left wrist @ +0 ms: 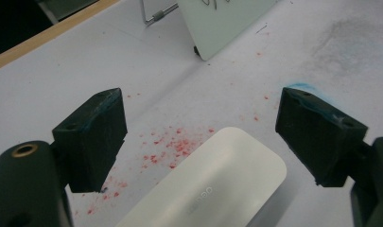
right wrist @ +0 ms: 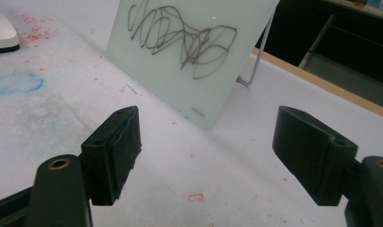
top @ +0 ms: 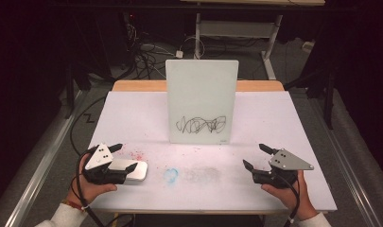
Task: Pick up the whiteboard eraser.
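White eraser block [top: 132,170] lay flat on the table [top: 274,123], near the front-left edge, just ahead of the left gripper [top: 124,160]. In the left gripper view the eraser [left wrist: 213,187] sat between and slightly below the two jaws, its rounded end pointing away from the hand; long axis ran roughly along the gripper's reach, slanting a little to the right. Jaws stood wide apart on either side, not touching it. Judged: the left hand was plainly the nearer one, and a short push forward and down would bring the jaws across the eraser's narrow width.

Red specks [left wrist: 172,146] scattered on the table just beyond the eraser. A blue smudge [top: 170,175] lay to its right, mid-table, then a grey smear.

Small whiteboard [top: 202,100] stood propped upright at table centre, a black scribble [top: 202,124] low on its face, well apart from the eraser.

Right gripper [top: 260,159] hovered at front right, jaws spread, holding nothing, facing the whiteboard [right wrist: 189,52].
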`<state>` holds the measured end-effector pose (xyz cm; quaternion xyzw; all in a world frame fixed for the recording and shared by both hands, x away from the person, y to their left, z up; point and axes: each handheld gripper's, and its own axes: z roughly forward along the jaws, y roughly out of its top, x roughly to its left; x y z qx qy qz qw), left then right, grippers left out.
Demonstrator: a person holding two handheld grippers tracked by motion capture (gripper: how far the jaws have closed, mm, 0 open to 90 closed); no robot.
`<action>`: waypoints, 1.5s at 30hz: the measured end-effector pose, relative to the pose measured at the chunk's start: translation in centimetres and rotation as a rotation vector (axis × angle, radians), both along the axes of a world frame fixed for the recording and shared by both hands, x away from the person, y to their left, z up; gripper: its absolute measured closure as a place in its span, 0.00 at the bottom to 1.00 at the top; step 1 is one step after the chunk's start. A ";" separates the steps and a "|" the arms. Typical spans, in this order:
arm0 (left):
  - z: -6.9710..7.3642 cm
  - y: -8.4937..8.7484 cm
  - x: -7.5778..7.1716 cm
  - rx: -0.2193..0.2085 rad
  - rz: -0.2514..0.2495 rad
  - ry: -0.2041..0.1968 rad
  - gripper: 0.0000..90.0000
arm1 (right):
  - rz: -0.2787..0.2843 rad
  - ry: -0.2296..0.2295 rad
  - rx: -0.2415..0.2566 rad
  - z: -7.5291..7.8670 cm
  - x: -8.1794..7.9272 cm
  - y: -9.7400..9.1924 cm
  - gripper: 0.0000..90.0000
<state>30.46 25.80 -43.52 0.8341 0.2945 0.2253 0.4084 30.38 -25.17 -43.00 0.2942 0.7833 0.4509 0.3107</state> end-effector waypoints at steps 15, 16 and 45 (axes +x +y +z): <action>2.0 0.3 1.0 0.184 -0.161 0.183 0.21 | 0.067 0.051 -0.037 -0.6 0.0 0.6 0.28; 2.1 0.1 1.3 0.234 -0.183 0.210 0.21 | 0.071 0.056 -0.043 -0.7 0.0 0.7 0.28; -1.4 -4.0 7.4 0.612 -0.416 0.544 0.18 | 0.164 0.097 -0.093 -1.8 -0.1 1.6 0.31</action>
